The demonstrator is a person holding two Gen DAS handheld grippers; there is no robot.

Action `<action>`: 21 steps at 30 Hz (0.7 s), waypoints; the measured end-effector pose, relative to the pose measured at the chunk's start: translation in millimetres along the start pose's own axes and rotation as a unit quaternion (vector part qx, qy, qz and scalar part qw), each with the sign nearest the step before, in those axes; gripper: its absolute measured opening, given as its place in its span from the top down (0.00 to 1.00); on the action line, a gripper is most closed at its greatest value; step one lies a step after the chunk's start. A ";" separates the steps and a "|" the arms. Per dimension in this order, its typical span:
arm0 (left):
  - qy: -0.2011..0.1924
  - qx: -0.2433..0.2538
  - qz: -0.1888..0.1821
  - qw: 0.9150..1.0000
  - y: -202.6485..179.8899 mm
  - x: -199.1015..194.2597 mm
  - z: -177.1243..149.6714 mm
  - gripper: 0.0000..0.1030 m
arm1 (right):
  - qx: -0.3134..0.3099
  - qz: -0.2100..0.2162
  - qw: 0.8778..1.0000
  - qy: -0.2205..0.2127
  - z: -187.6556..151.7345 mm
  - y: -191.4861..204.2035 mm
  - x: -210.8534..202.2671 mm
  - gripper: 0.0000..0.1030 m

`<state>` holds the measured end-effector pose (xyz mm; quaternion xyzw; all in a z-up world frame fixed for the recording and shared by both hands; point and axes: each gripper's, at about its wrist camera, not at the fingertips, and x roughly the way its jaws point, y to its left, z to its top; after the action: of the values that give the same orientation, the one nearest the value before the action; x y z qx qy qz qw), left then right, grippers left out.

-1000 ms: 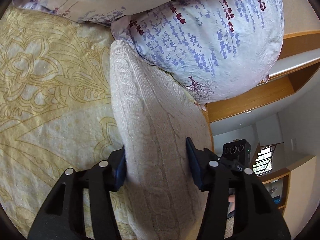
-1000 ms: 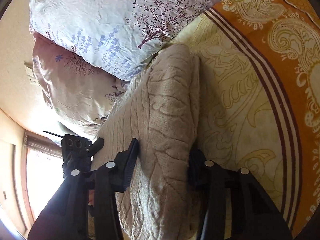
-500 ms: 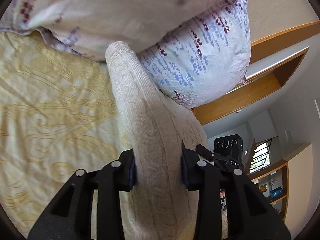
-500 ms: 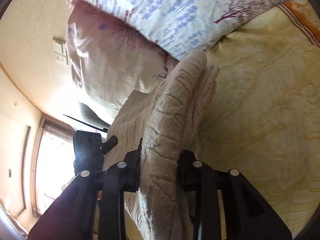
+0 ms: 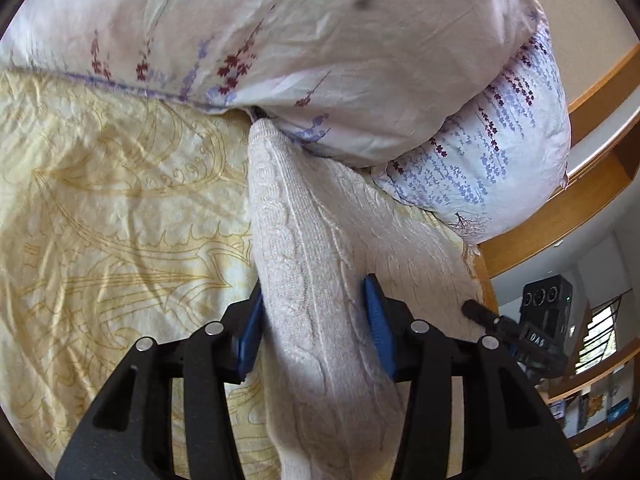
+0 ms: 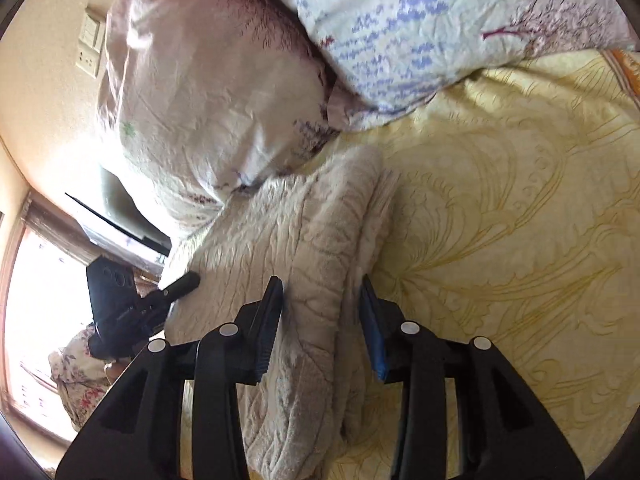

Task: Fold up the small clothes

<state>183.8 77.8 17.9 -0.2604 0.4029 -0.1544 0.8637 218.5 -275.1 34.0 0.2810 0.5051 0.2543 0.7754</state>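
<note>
A folded cream cable-knit sweater (image 5: 316,280) lies on the yellow patterned bedspread (image 5: 120,220), its far end against the pillows. My left gripper (image 5: 316,320) is shut on one side of the folded sweater, its blue pads pressing the thick knit. My right gripper (image 6: 320,320) is shut on the other side of the sweater (image 6: 312,248). The right gripper shows at the right edge of the left wrist view (image 5: 520,332), and the left gripper shows at the left of the right wrist view (image 6: 132,300).
Two floral pillows (image 5: 320,48) lie stacked just beyond the sweater, also seen in the right wrist view (image 6: 224,80). A wooden headboard and shelf (image 5: 592,168) are at the right. A wall socket (image 6: 90,44) and a bright window (image 6: 36,300) are at the left.
Both grippers closed on the sweater's sides about half a second ago and have carried it toward the pillows. The pillows now fill more of both views.
</note>
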 end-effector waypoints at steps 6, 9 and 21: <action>-0.083 0.132 0.026 0.987 -59.7 -35.3 -15.4 0.42 | 0.020 -0.009 1.000 -0.010 11.0 -2.1 7.9 0.61; -0.059 0.180 0.015 0.982 -89.6 -26.2 -22.8 0.39 | 0.015 -0.010 1.000 -0.005 11.2 3.7 28.0 0.84; 0.029 0.194 0.055 0.979 -84.4 26.8 -35.3 0.62 | -0.007 -0.097 0.995 -0.013 18.4 -3.3 37.5 0.90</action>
<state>168.4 -15.4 30.8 -0.0610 0.4039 -0.1893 0.8929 249.4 -255.3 13.7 0.2284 0.5184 0.1773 0.8048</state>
